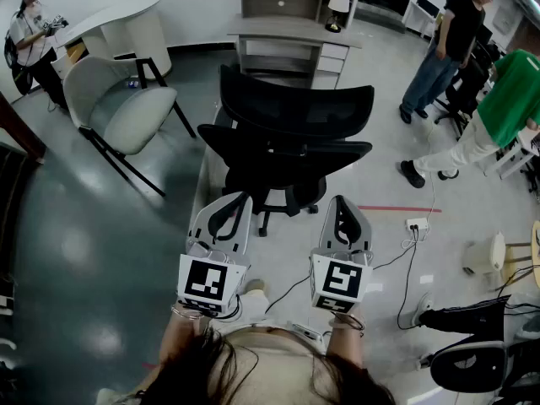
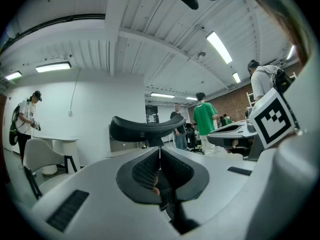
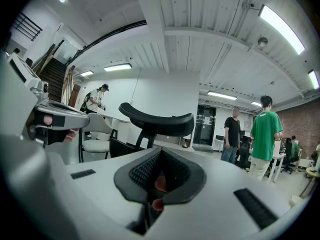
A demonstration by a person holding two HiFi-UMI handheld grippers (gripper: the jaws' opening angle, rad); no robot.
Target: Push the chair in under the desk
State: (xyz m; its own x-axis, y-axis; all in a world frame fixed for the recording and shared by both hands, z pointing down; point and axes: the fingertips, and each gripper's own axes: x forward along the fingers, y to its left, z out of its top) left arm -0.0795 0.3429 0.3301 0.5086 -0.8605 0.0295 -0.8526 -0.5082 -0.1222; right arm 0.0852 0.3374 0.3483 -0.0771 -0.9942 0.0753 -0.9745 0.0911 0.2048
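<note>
At the floor's far left edge a person (image 1: 29,32) stands beside a white curved table (image 1: 118,19). Just nearer, a pale armchair (image 1: 122,108) sits on thin black legs, one of which reaches toward the black office chair (image 1: 287,142). That chair stands mid-floor, just in front of the grey desk (image 1: 291,32) and not under it, between the desk and the two grippers. Its back is turned to the grippers and its curved headrest (image 1: 295,99) opens toward the desk, so it faces the desk. Its wide axis runs left to right, roughly along the desk's front edge. A lamp (image 1: 338,2) stands at the desk's right end. The left gripper (image 1: 229,209) and the right gripper (image 1: 340,213) are held side by side near the chair's back, apart from it, each with its fingers pressed together on nothing. To the right a cable (image 1: 392,258) lies on the floor and runs to a power strip (image 1: 416,224), just below a red line (image 1: 396,210). Further right stand a person in a black shirt (image 1: 443,49) and a person in a green top (image 1: 506,108). Only the head view shows the floor, the desk and the chair's wheeled base. The gripper views look level at the headrest and up to the ceiling lights (image 2: 220,46). The right gripper view alone shows a staircase (image 3: 52,74) at its left.
</note>
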